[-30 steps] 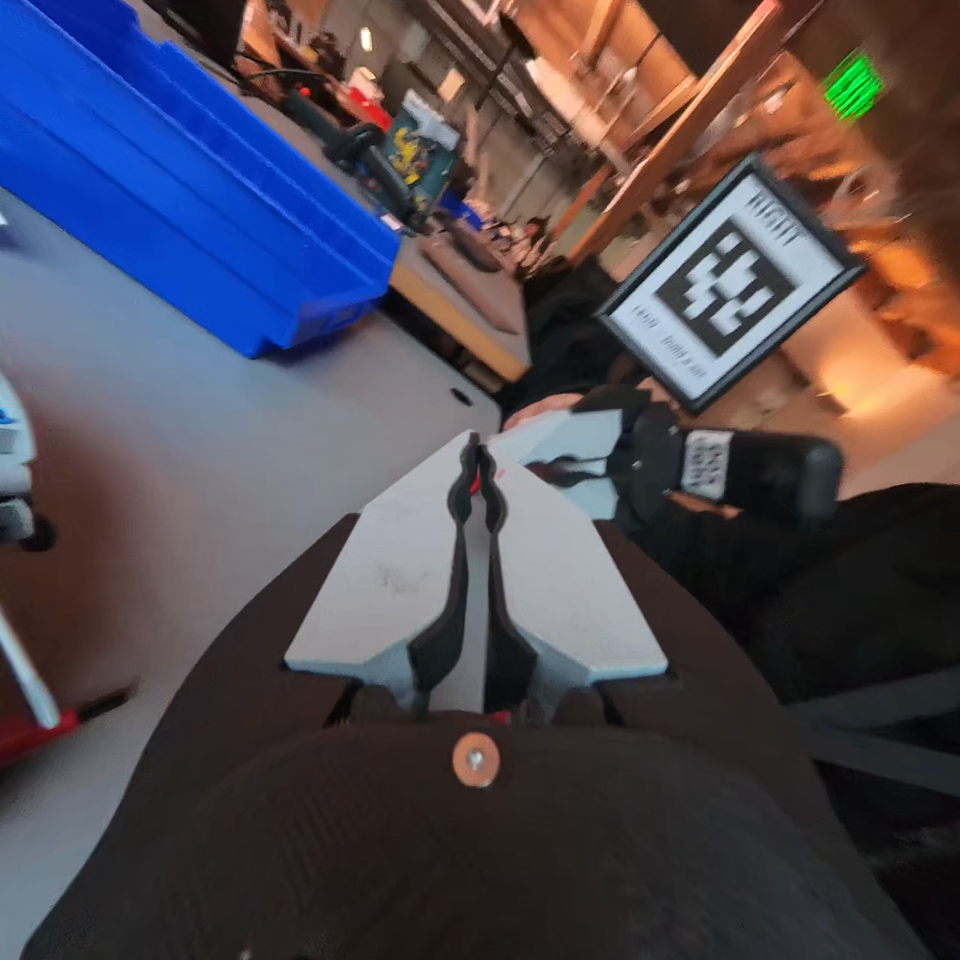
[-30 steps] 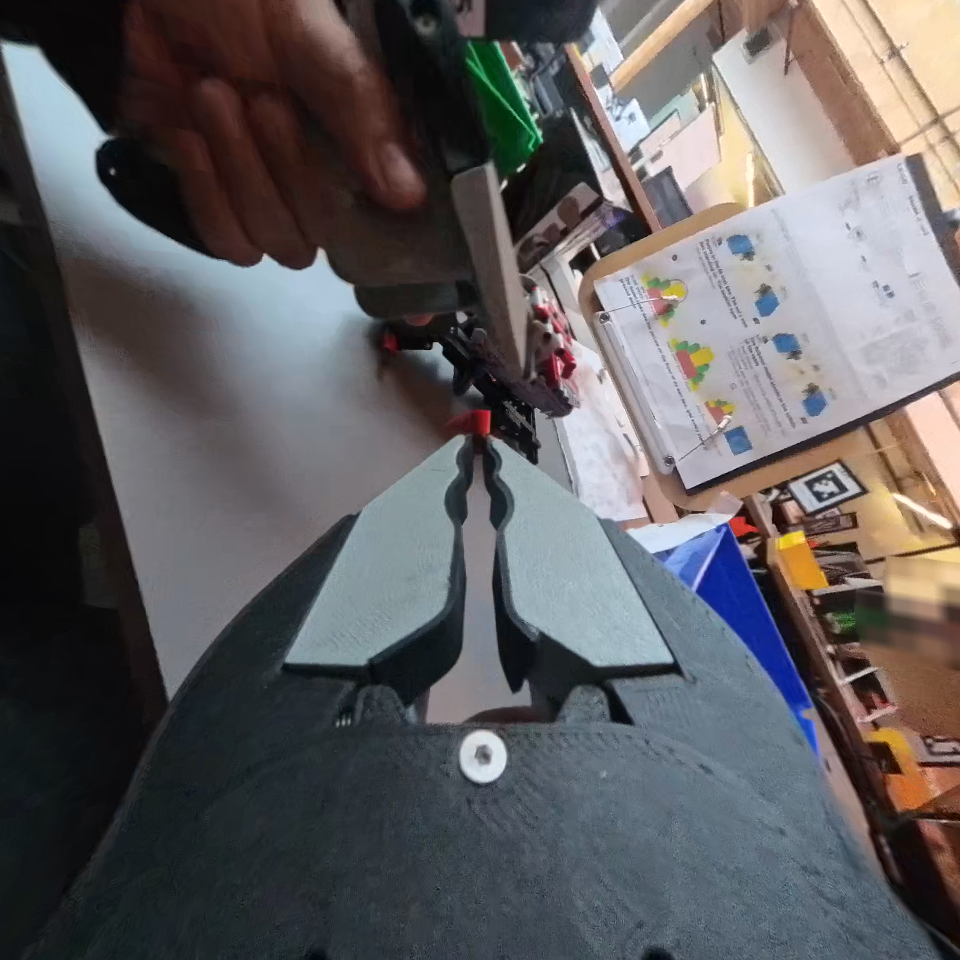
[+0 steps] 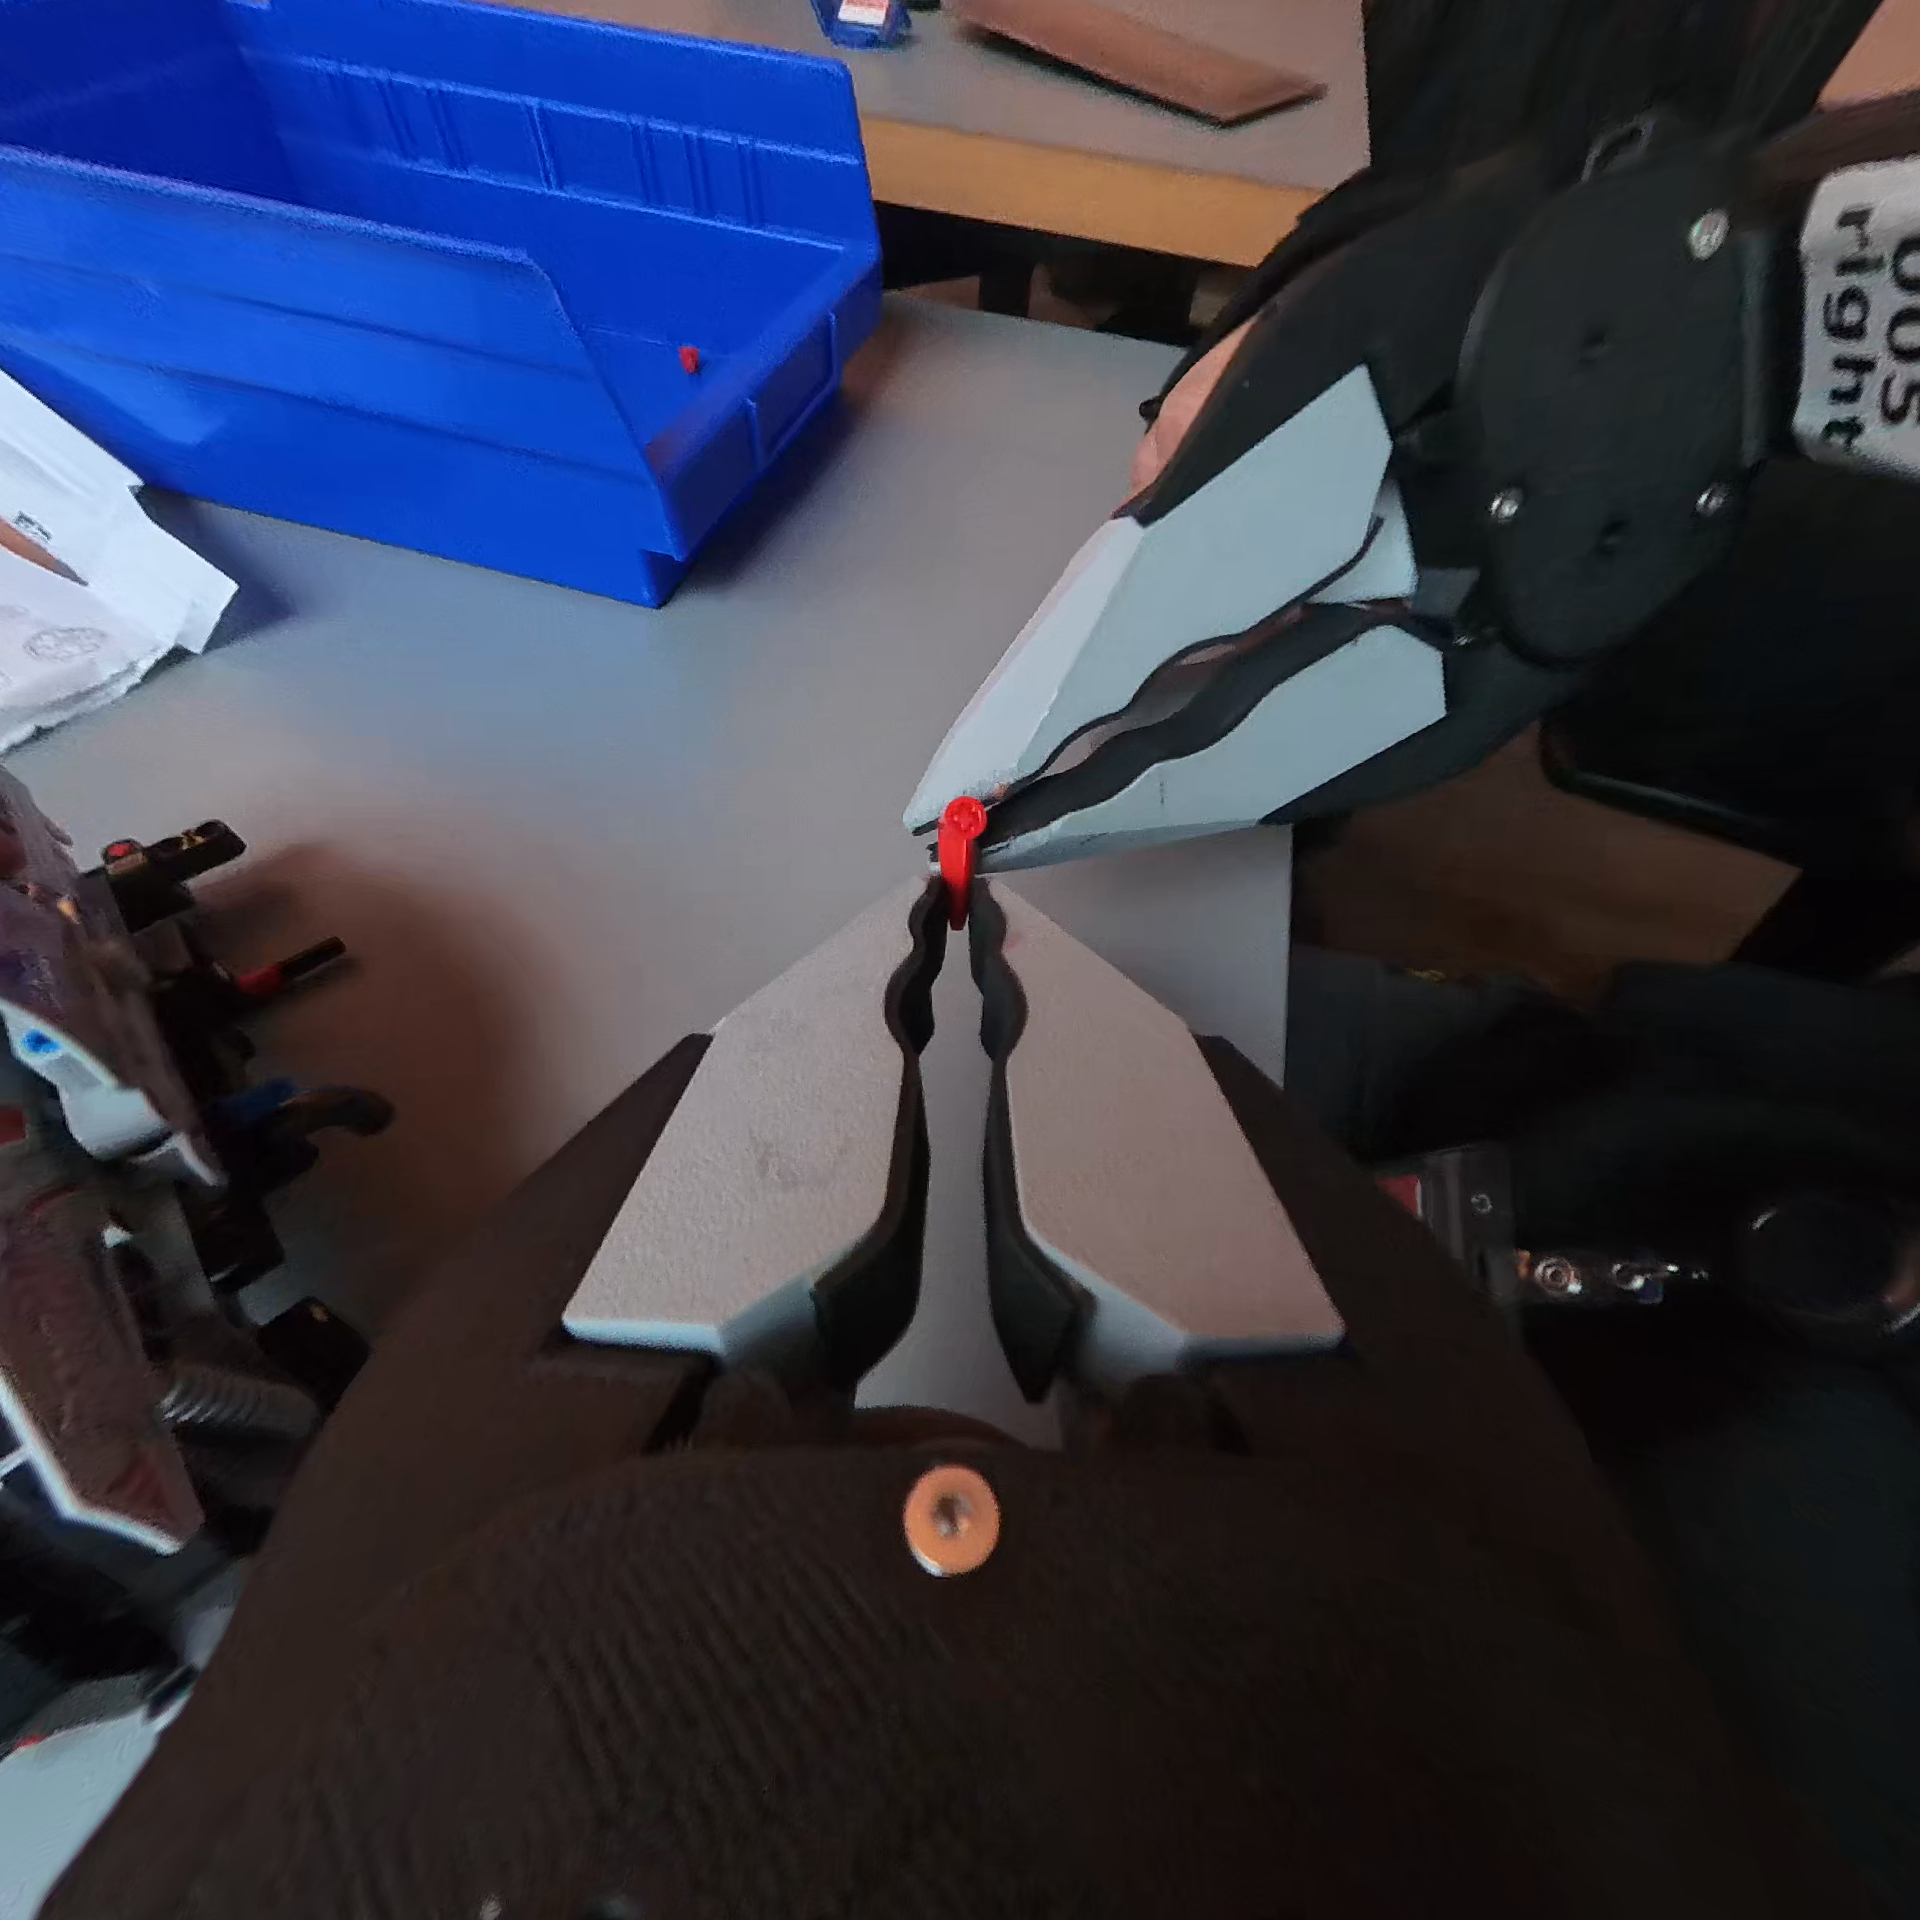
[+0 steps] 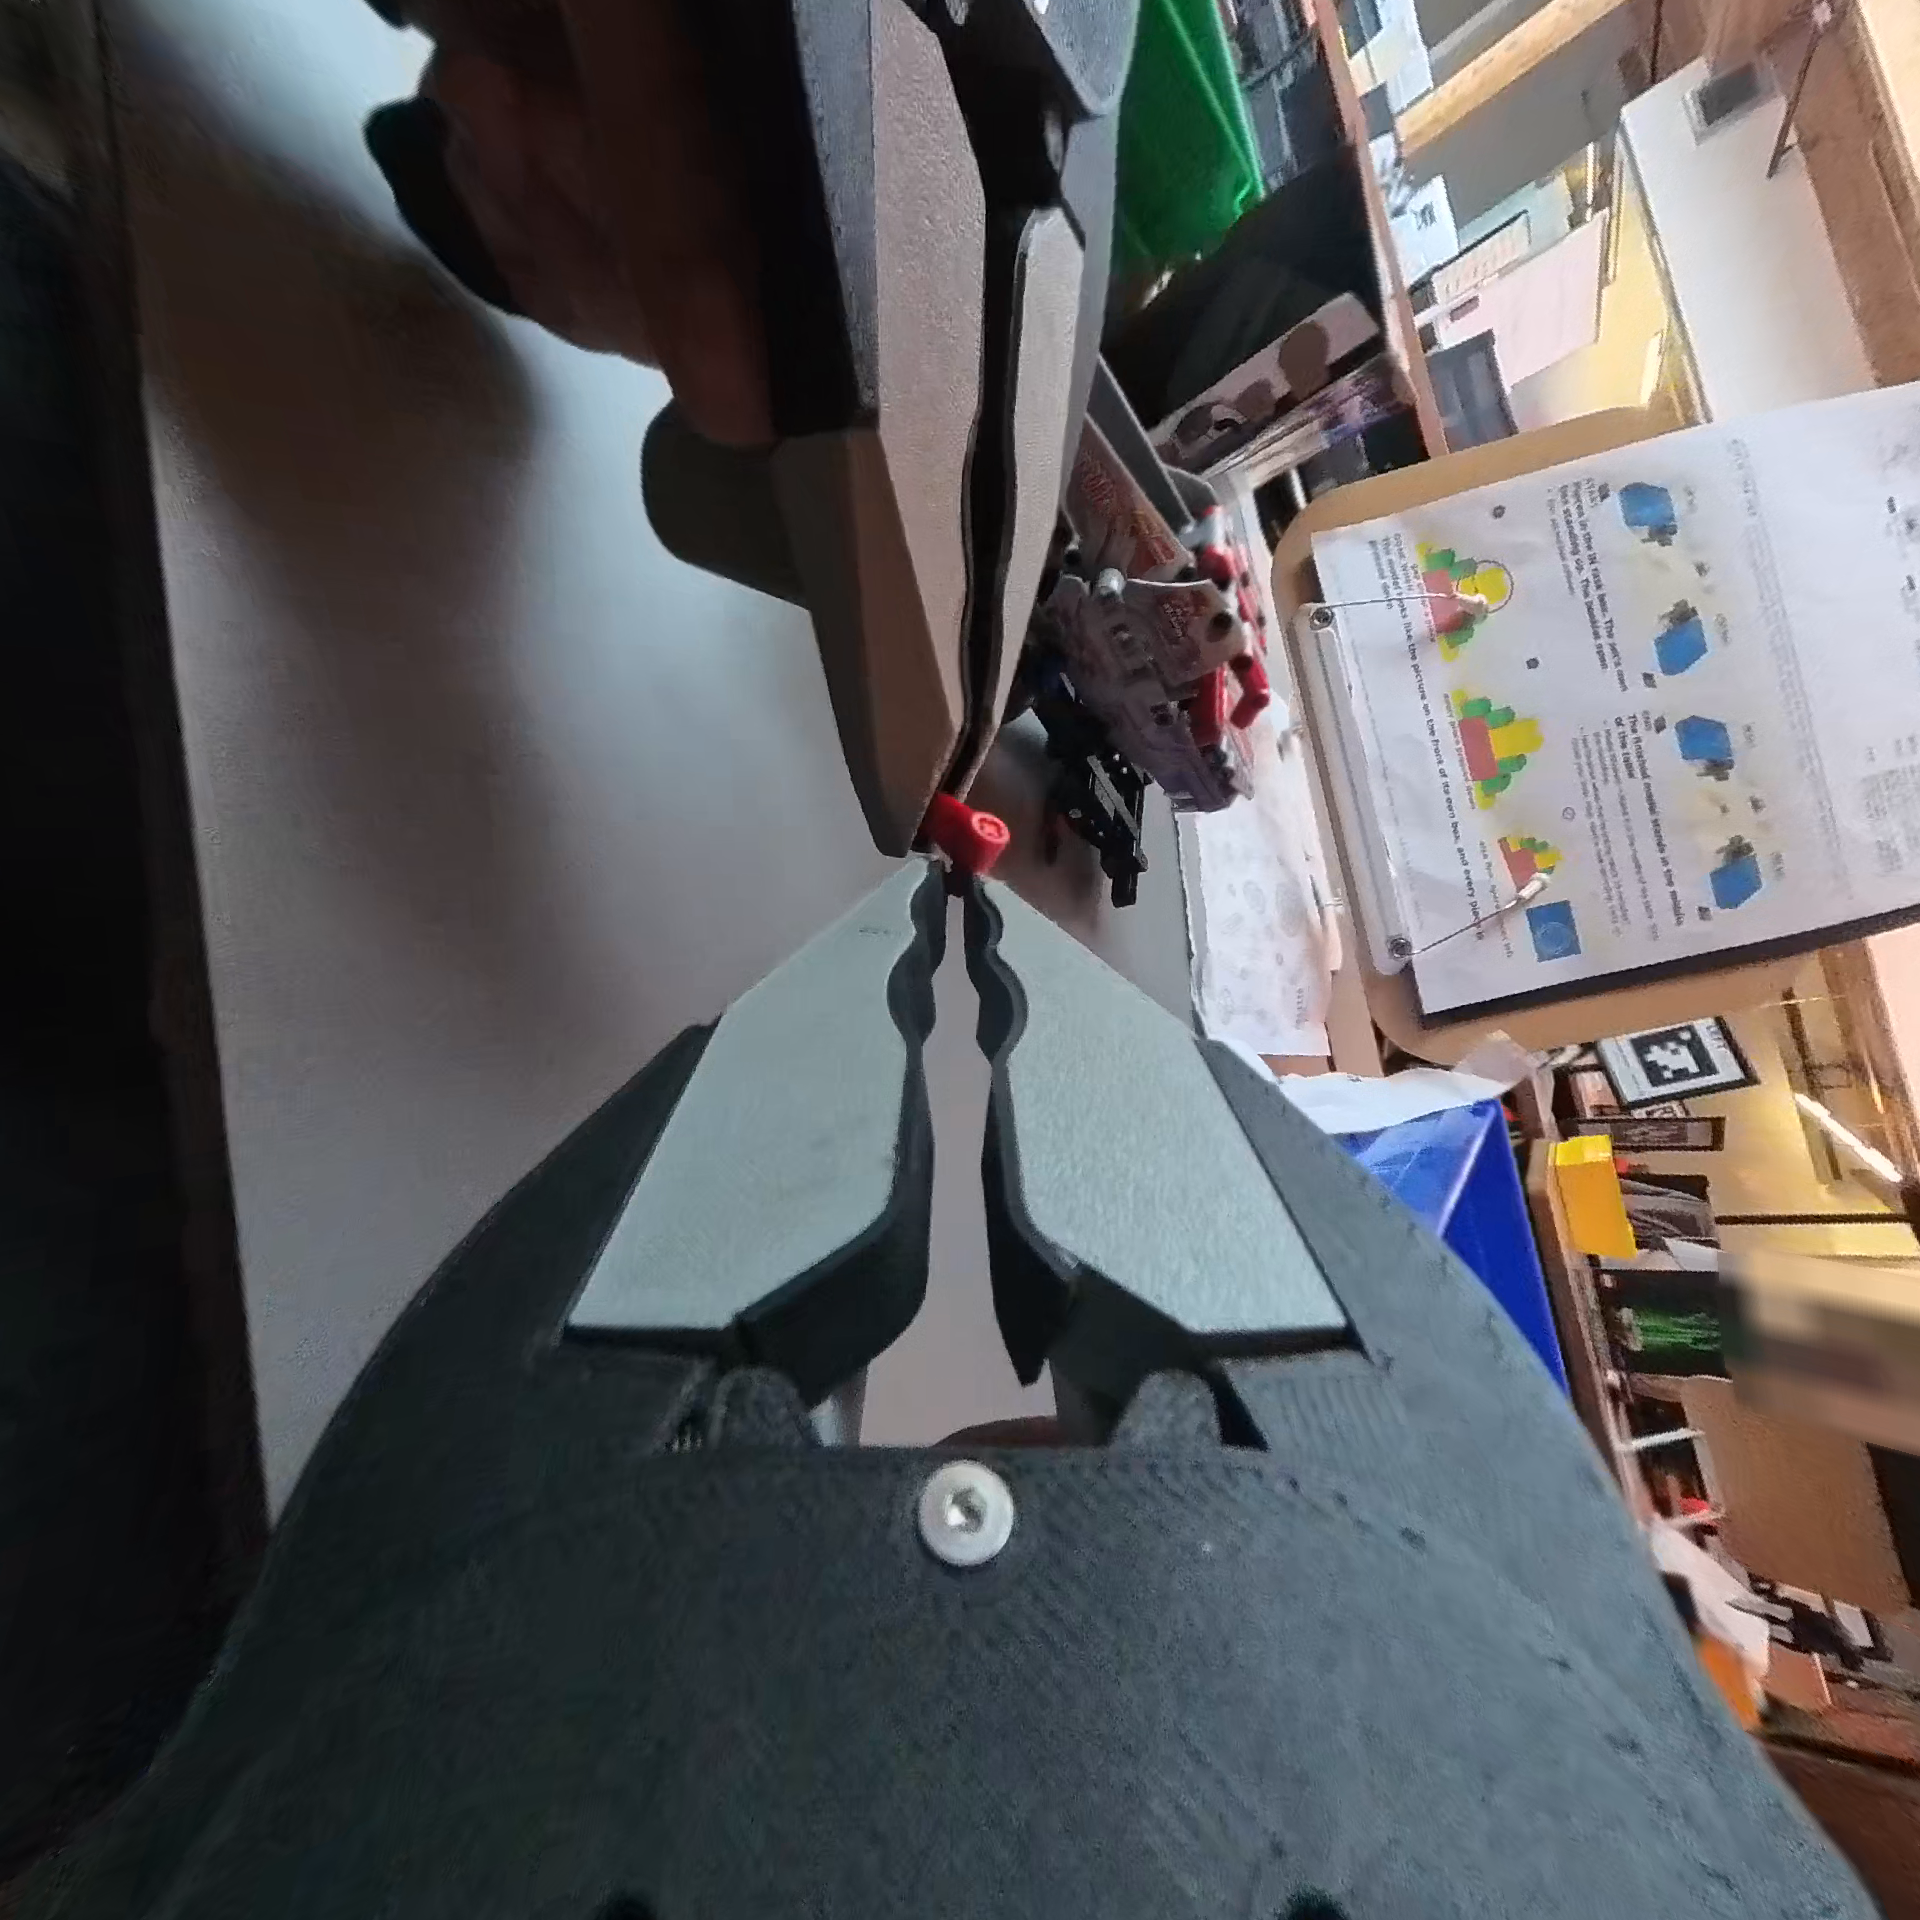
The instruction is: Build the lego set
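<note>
- Left wrist view: the left gripper [image 3: 954, 902] is nearly closed, and its tips pinch the lower end of a small red lego pin [image 3: 959, 852]. The right gripper [image 3: 961, 831] comes in from the upper right, and its narrow tips meet the round head of the same pin. The two grippers meet tip to tip above the grey table [image 3: 582, 727].
- Also here: the half-built lego model [image 3: 135, 1122], dark with red and blue pins, stands at the left edge, well apart from the pin. A blue bin [image 3: 436, 312] is behind, with one small red piece [image 3: 688, 360] on its wall.
- Right wrist view: the right gripper [image 4: 951, 891] is narrow, and its tips touch the red pin [image 4: 966, 831] from below. The left gripper [image 4: 925, 821] comes down from above and grips the pin's other end. The model [image 4: 1132, 675] lies beyond them, beside a clipboard of building instructions [image 4: 1621, 707].
- Step in hand, as I judge: the pin is passed or re-gripped between the grippers. I cannot tell which one carries it.
- Next move: one gripper should release while the other stays firm, then bring the pin to the model. The pin is small and could slip.
</note>
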